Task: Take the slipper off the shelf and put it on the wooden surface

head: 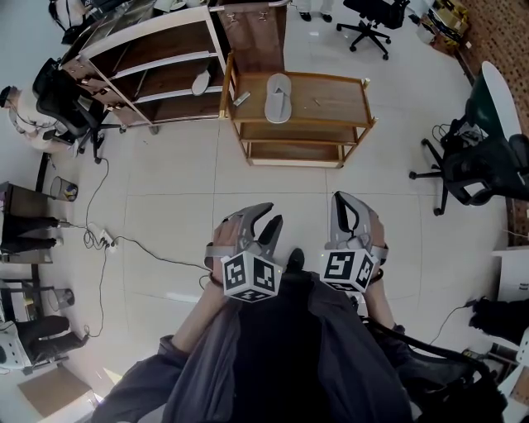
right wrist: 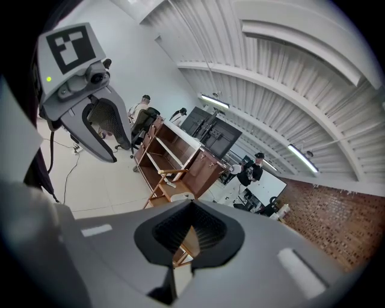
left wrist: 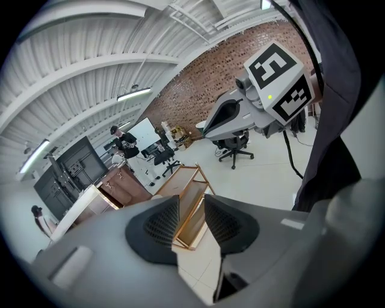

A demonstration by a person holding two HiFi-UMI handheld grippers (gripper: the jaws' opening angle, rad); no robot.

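Wooden cart (head: 331,99) with 3 levels stands across the white tiled floor (head: 165,182) from you in the head view. A grey slipper (head: 278,97) lies flat on its top board, with a small grey bar (head: 241,98) near it at the board's left end. Just left of the cart is a brown shelf unit (head: 169,64) with white-edged boards, and a pale oval thing (head: 201,83), too small to make out, sits on one of them. You hold the left gripper (head: 271,216) and the right gripper (head: 340,198) low in front of your body, well apart from the cart and pointing toward it. 2 black office chairs (head: 372,21) stand at the far side and at your right. In the left gripper view the 2 dark ribbed pads (left wrist: 161,224) stand apart with nothing between them, and the cart shows through the gap against a brick wall (left wrist: 210,72). In the right gripper view the pads (right wrist: 207,231) meet at their tips and pinch nothing, and the shelf unit and cart stand beyond them.
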